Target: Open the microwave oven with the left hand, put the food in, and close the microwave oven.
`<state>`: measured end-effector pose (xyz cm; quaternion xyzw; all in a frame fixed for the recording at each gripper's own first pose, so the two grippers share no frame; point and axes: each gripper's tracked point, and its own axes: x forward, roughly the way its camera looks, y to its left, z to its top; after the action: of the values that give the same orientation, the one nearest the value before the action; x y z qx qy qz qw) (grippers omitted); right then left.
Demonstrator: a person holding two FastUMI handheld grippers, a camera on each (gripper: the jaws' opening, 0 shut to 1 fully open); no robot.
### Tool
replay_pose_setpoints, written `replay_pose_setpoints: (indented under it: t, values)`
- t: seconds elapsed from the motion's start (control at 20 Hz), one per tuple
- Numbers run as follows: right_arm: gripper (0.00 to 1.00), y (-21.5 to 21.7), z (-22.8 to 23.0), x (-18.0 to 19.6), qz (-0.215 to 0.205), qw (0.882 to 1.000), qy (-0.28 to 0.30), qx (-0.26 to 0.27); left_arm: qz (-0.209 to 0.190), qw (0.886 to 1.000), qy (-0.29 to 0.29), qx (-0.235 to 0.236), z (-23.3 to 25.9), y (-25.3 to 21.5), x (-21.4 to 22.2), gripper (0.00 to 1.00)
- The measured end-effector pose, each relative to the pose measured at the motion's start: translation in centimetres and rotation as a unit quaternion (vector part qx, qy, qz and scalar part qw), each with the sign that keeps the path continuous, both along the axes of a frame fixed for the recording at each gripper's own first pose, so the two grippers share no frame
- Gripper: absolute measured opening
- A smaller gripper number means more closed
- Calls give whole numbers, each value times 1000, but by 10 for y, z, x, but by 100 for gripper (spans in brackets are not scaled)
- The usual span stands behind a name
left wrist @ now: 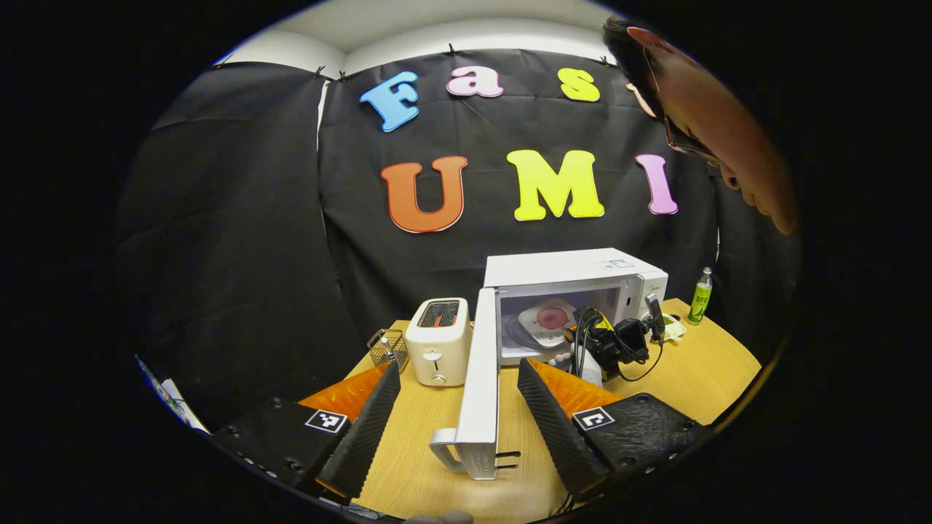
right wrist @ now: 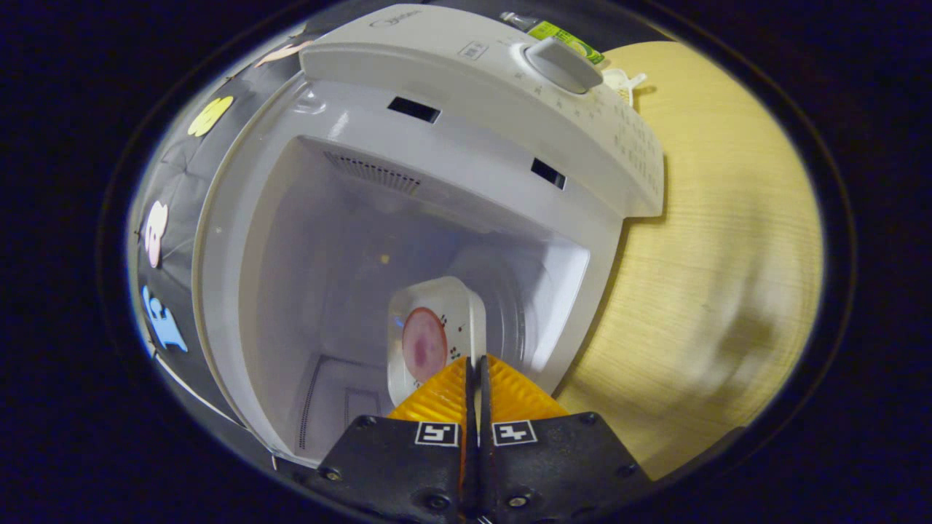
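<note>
The white microwave [left wrist: 575, 266] stands at the back of the wooden table, its door [left wrist: 482, 378] swung wide toward me. My left gripper [left wrist: 459, 365] is open, one finger on each side of the door's free edge, touching nothing; the door handle [left wrist: 445, 445] lies just ahead. In the left gripper view the right gripper [left wrist: 619, 342] reaches into the cavity with a white plate [left wrist: 547, 320], which looks tilted. In the right gripper view the right gripper [right wrist: 477, 360] is shut on the rim of the plate [right wrist: 429, 327], which carries a round pink piece of food [right wrist: 424, 343] inside the microwave [right wrist: 473, 80].
A white toaster [left wrist: 439, 340] and a small wire basket [left wrist: 389, 348] stand left of the door. A green bottle [left wrist: 701, 295] stands right of the microwave. A person's head [left wrist: 713, 145] leans in at the upper right. Bare table [right wrist: 713, 255] lies beside the microwave.
</note>
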<state>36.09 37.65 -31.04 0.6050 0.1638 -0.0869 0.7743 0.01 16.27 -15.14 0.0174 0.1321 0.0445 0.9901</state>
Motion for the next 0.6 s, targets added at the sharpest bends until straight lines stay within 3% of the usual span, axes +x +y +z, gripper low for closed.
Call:
replay_pose_setpoints:
  t: [0.05,0.1,0.25,0.4,0.45,0.6]
  values:
    - [0,-3,1,3,-10,1000,-7,5,1,1000,-2,1,1,1,1,96]
    - [8,-3,3,3,-8,1000,-13,3,1,1000,-3,4,2,3,3,96]
    - [17,-11,17,2,-8,999,-50,-7,4,1000,-10,7,6,5,5,96]
    - [51,-17,28,-7,8,997,-58,-52,5,1000,-13,13,8,4,3,96]
    - [81,-22,34,-15,17,994,-63,-92,3,1000,-17,13,11,3,4,96]
    - [95,-37,62,-39,39,976,-85,-196,0,999,-30,21,25,-1,5,96]
